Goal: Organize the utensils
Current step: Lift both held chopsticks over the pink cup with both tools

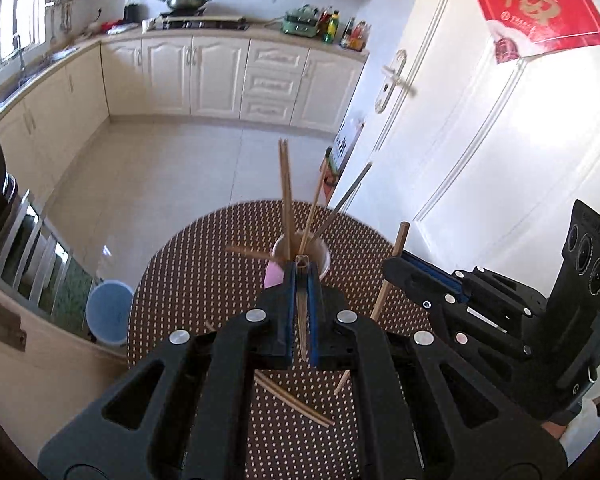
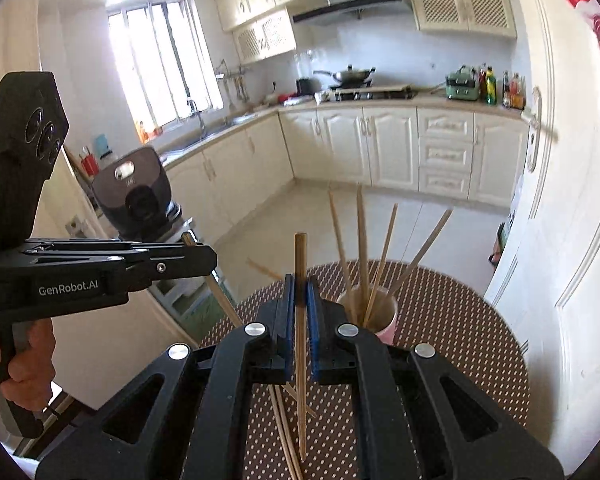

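A pink-and-white cup [image 1: 320,260] [image 2: 384,320] stands on the round dotted table [image 1: 204,280] [image 2: 440,320] with several wooden chopsticks upright in it. My left gripper [image 1: 300,270] hovers just in front of the cup, shut on one chopstick [image 1: 301,320] that runs back between its fingers. My right gripper [image 2: 300,286] is shut on another chopstick [image 2: 300,340], held steeply above the table. Each gripper also shows in the other view: the right gripper [image 1: 398,268] beside the cup, the left gripper [image 2: 206,256] at the table's left edge. Loose chopsticks [image 1: 296,400] [image 2: 284,440] lie on the cloth below.
A white door [image 1: 480,140] stands close on the right of the table. A blue bin [image 1: 110,312] sits on the floor at the left. A dark appliance [image 2: 134,188] stands on a rack left of the table. White kitchen cabinets [image 1: 220,76] line the far wall.
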The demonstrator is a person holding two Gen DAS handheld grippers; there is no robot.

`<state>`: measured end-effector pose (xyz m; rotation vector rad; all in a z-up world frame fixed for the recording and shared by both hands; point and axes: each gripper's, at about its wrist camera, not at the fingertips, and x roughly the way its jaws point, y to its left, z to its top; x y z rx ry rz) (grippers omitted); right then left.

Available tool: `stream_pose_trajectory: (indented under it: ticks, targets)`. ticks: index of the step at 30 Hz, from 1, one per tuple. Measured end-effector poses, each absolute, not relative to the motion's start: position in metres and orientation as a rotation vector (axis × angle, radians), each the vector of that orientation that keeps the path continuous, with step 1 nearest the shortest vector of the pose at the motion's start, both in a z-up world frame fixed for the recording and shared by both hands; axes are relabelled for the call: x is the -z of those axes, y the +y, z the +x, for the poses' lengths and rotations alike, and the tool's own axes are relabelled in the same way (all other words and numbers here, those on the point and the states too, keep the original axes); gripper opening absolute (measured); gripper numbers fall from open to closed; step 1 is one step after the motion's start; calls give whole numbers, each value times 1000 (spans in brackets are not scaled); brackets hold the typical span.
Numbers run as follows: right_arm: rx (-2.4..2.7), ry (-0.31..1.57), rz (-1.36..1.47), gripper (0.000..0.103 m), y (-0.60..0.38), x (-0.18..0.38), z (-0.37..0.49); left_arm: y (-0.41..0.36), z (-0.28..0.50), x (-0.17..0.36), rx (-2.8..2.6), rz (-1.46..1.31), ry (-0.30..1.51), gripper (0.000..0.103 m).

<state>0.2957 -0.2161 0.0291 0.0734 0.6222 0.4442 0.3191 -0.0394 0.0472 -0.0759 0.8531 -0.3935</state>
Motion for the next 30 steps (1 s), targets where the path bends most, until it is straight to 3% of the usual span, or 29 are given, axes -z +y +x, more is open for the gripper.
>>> stream_pose_trajectory:
  ticks: [14,30]
  targets:
    - [-427,450,71,5,-247,-69,335,-70,346,-98,370,-56,704,5]
    - [-462,413,62,5,-261,-51,390,-89,399,-65,268,-18,771,5]
